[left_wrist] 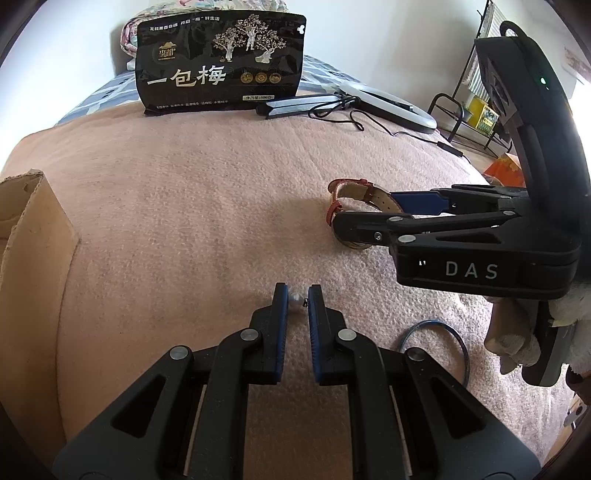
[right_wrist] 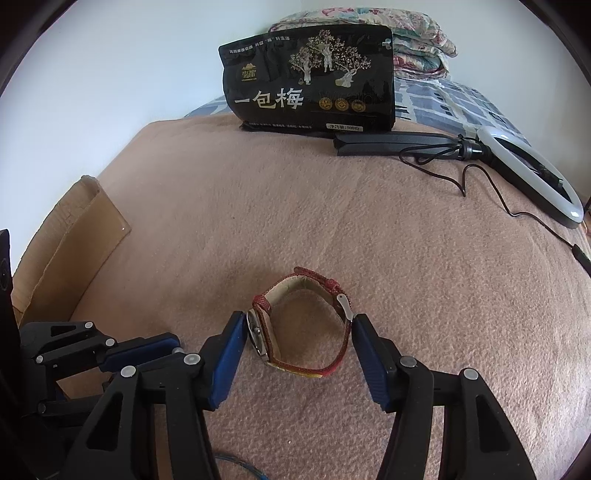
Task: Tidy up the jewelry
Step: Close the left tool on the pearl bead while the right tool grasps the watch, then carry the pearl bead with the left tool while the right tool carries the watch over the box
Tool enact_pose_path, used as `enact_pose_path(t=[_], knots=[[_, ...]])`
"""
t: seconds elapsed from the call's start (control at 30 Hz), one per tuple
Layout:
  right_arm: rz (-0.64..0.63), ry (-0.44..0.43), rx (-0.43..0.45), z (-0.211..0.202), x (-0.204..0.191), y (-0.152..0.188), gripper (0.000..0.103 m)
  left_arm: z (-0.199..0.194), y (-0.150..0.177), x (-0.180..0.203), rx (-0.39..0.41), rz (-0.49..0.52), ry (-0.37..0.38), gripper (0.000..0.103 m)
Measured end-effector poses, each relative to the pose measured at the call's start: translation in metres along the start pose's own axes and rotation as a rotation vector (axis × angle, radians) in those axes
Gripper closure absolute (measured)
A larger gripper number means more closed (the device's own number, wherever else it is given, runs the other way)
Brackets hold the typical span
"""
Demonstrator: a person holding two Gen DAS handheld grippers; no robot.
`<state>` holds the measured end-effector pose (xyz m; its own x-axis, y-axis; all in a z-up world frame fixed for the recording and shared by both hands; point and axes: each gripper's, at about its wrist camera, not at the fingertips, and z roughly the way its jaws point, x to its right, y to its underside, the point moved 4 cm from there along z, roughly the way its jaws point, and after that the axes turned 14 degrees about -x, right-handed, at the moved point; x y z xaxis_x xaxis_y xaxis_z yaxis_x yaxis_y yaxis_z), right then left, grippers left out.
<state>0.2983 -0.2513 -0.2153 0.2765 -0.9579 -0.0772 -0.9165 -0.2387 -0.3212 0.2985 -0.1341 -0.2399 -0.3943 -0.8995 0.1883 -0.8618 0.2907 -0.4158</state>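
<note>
Jewelry lay scattered on the pink blanket (left_wrist: pixel 192 206) that covered the bed. My left claw (left_wrist: pixel 298 295) hung low over it with its fingers drawn close together, and a small pale bead-like piece (left_wrist: pixel 295 296) sat in the narrow gap between the blue pads; I could not tell whether the pads actually pressed it. My right claw (right_wrist: pixel 298 326) was spread wide around the red-strapped watch (right_wrist: pixel 301 325), which stood on its edge on the blanket, its case just beside the left pad and its buckle just beside the right one. Whether either pad touched the watch I could not tell. In the left wrist view the same watch (left_wrist: pixel 351 195) showed between the right claw's fingers, off to my right. A thin blue bangle (left_wrist: pixel 434 343) lay flat on the blanket near the left claw, below the right one. A cardboard box (left_wrist: pixel 26 236) stood at the left edge of the blanket. Farther back a black snack bag (left_wrist: pixel 221 62) stood upright, with a ring light (right_wrist: pixel 532 173) and its cable (right_wrist: pixel 517 210) lying beside it, and folded quilts (right_wrist: pixel 417 33) behind.
</note>
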Motion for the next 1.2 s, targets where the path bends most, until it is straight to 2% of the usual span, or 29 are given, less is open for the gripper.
enact_pose_path(t=[0.37, 0.67, 1.2], knots=[[0.006, 0.009, 0.036, -0.025, 0.0, 0.003, 0.043, -0.019, 0.004, 0.005, 0.029, -0.003, -0.006, 0.094], [-0.016, 0.013, 0.075, -0.056, -0.013, 0.005, 0.043, -0.056, 0.005, 0.007, 0.088, -0.009, -0.004, 0.094], [-0.09, 0.01, 0.146, -0.108, -0.074, -0.003, 0.043, -0.135, 0.023, -0.027, 0.195, -0.057, -0.061, 0.094]])
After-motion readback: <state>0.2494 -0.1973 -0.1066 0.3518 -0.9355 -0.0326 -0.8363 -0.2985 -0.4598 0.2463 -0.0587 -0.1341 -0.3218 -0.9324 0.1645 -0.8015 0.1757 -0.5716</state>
